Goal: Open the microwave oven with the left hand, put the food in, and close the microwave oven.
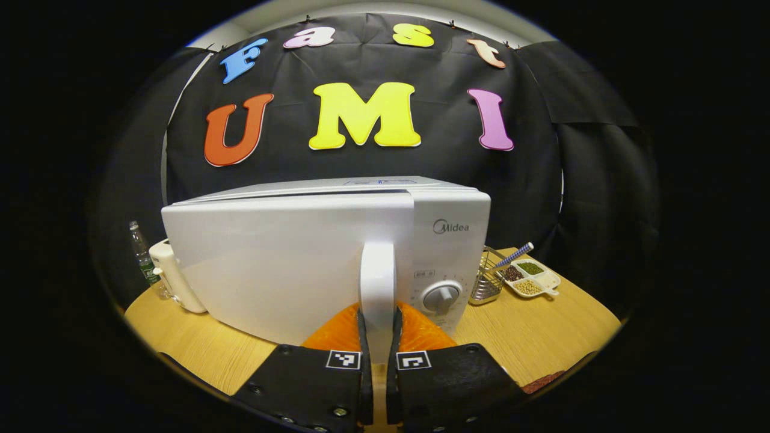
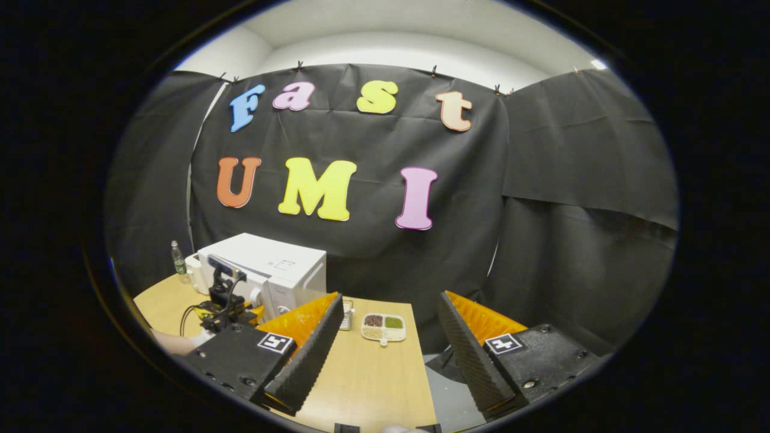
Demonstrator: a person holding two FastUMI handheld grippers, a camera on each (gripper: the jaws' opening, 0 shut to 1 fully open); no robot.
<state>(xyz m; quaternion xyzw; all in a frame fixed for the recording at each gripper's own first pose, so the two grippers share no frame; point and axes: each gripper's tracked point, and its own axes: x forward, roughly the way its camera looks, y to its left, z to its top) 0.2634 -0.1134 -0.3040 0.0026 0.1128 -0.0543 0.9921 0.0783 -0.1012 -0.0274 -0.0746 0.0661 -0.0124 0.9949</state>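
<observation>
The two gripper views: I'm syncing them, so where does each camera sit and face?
Left gripper view: rides the left claw, facing the microwave oven; its fingers clamp the door handle.
Right gripper view: rides the open right claw, held back, facing the table.
Shared: microwave oven, sectioned dish, bottle.

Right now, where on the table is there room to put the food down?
The bare wood in front of the divided dish, on the table, looks free. It is crowded beside the microwave, where the wire basket sits, and where the left gripper clamps the door handle.
</observation>
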